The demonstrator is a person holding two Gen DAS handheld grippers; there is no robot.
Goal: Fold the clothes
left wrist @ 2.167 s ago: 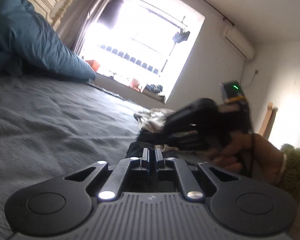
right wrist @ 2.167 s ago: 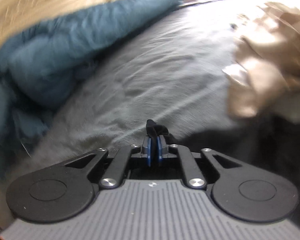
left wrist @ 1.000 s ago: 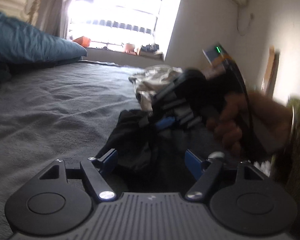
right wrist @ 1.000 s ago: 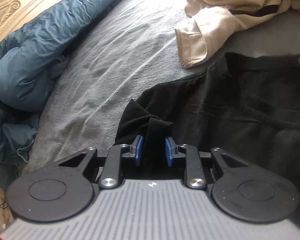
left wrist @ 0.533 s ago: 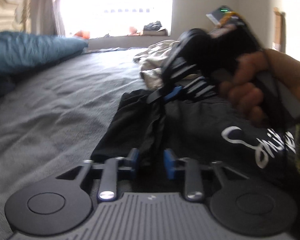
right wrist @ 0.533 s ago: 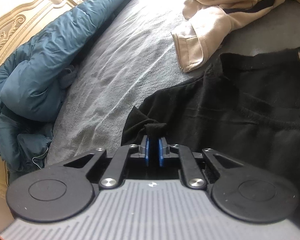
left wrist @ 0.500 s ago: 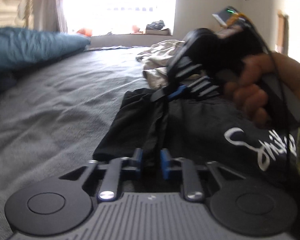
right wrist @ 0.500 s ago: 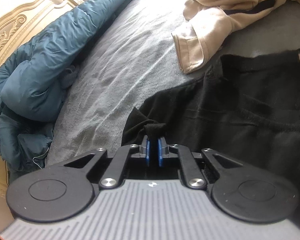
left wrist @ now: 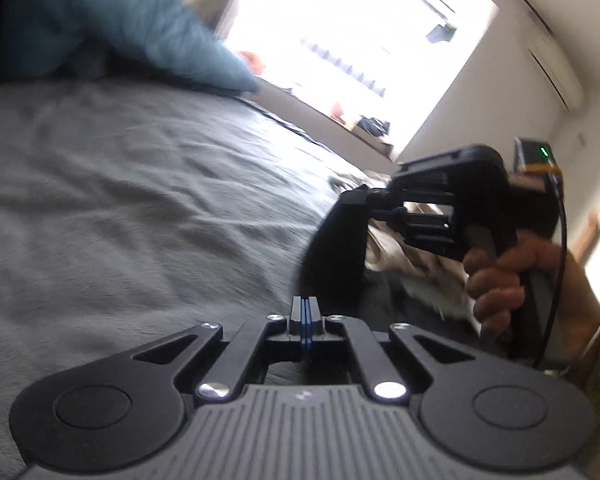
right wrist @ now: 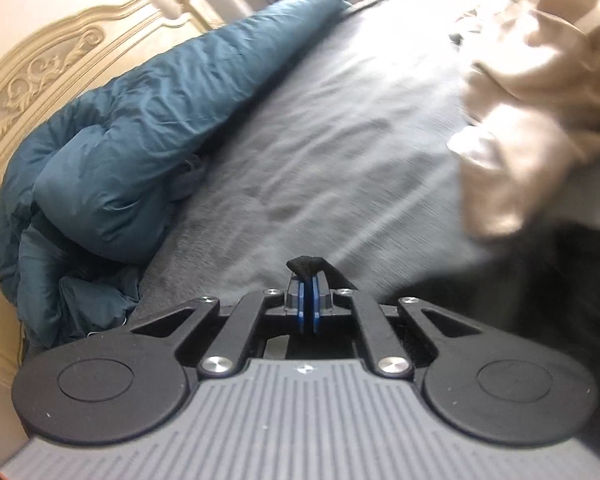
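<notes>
From the left wrist view, the blue duvet [left wrist: 112, 28] lay bunched at the far left, against the head of the bed. The grey sheet [left wrist: 120, 200] spread wide and bare below it, running to the bright window [left wrist: 352, 28] beyond the bed's far edge. The left gripper [left wrist: 305, 312] stood in the lower middle, its jaws pressed together; black cloth lay right at and under them, though whether any was pinched there could not be told. The black shirt [left wrist: 336, 256] rose just right of it as a narrow band, its long axis running up and slightly right from the sheet to the right gripper [left wrist: 364, 204]. That gripper's jaws were clamped on the band's top end, with a hand [left wrist: 500, 276] around the handle. A beige garment [left wrist: 412, 256] lay crumpled behind the band.

From the right wrist view, a carved headboard [right wrist: 40, 68] and the duvet [right wrist: 140, 136] filled the left. Open sheet [right wrist: 340, 128] ran up the middle, free of clothes. The right gripper [right wrist: 307, 300] pinched a small tuft of the shirt [right wrist: 306, 266] that stuck out past its blue pads [right wrist: 299, 304]; the rest of the shirt hung dark at the lower right. The beige garment [right wrist: 540, 100] was heaped at the upper right, blurred, close beside the black cloth.
</notes>
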